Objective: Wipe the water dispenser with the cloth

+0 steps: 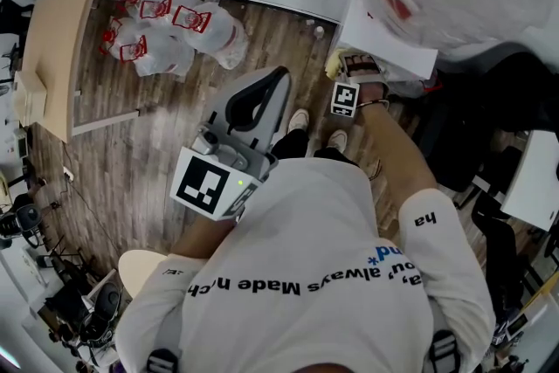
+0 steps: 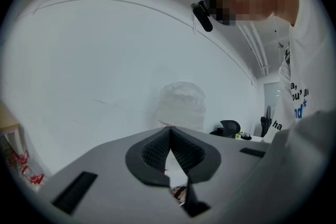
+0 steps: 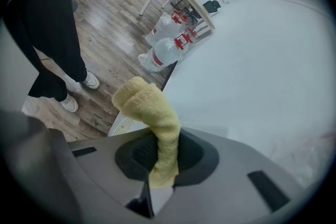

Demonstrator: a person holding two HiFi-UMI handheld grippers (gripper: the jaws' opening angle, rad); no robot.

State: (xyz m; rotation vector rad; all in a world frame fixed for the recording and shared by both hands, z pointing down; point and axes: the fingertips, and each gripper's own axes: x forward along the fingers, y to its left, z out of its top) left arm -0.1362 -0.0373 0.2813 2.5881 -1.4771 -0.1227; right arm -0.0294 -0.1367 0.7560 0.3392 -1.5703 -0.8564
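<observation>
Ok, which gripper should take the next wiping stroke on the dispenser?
Right. The right gripper is shut on the yellow cloth, close beside the water dispenser and its white panel. The left gripper is shut with nothing between its jaws, and the head view shows it farther from the dispenser.

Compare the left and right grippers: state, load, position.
The left gripper has its fingers closed tip to tip on nothing, while the right gripper is closed on the yellow cloth. The left gripper sits close to the person's shirt, while the right gripper is out forward beside the water dispenser. Whether the cloth touches the dispenser can't be told. Both grippers have the same grey body.
</observation>
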